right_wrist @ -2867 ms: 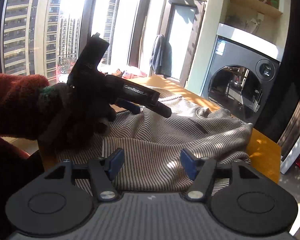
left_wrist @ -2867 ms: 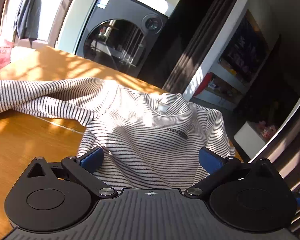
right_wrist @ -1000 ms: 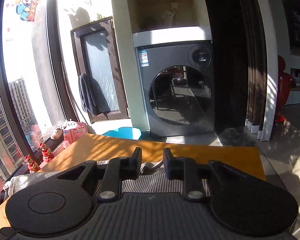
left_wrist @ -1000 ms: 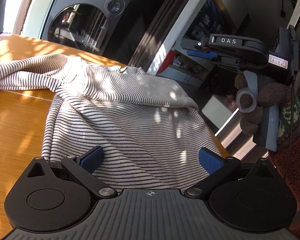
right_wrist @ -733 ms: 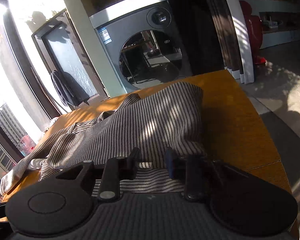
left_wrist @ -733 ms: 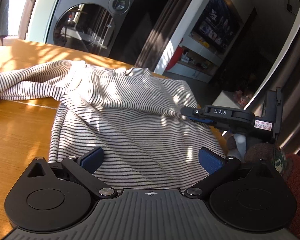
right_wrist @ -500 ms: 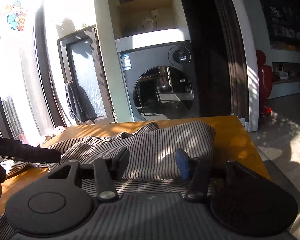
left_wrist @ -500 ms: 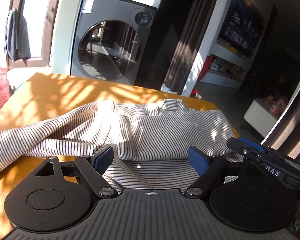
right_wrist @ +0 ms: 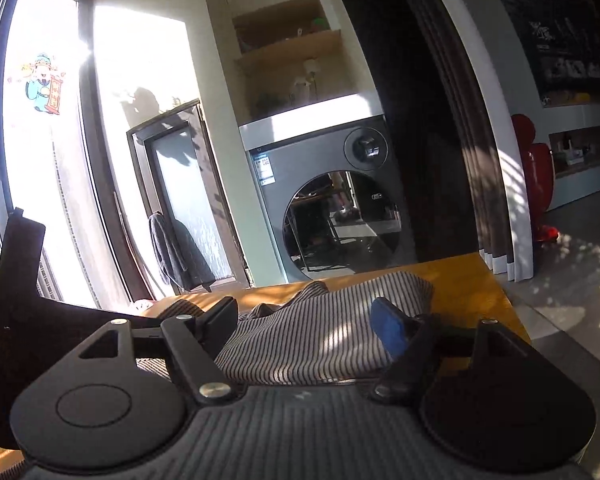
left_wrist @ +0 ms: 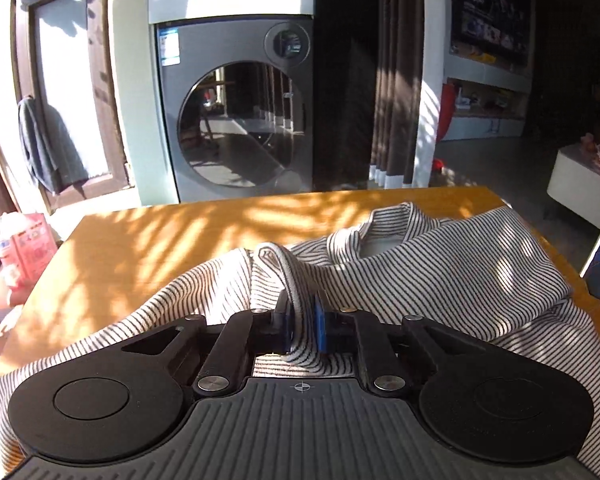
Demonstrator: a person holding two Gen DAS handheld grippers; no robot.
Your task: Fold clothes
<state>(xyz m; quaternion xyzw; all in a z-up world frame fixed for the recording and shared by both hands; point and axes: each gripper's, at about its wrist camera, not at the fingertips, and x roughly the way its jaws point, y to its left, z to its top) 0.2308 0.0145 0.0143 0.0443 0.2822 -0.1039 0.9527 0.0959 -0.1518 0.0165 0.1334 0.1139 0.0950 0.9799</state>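
Both your wrist views sit low over the table (left_wrist: 148, 240), facing the washing machine (left_wrist: 236, 120) they share at mid-frame.

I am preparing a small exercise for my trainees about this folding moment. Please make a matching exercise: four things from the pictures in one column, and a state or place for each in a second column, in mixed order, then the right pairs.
Column 1
1. left gripper
2. right gripper
3. striped sweater
4. washing machine

Column 2
A. stands on the floor beyond the far edge of the table
B. open, nothing between its fingers
C. shut on a pinched fold of fabric
D. lies on the wooden top, collar toward the far edge

Pairs: 1-C, 2-B, 3-D, 4-A
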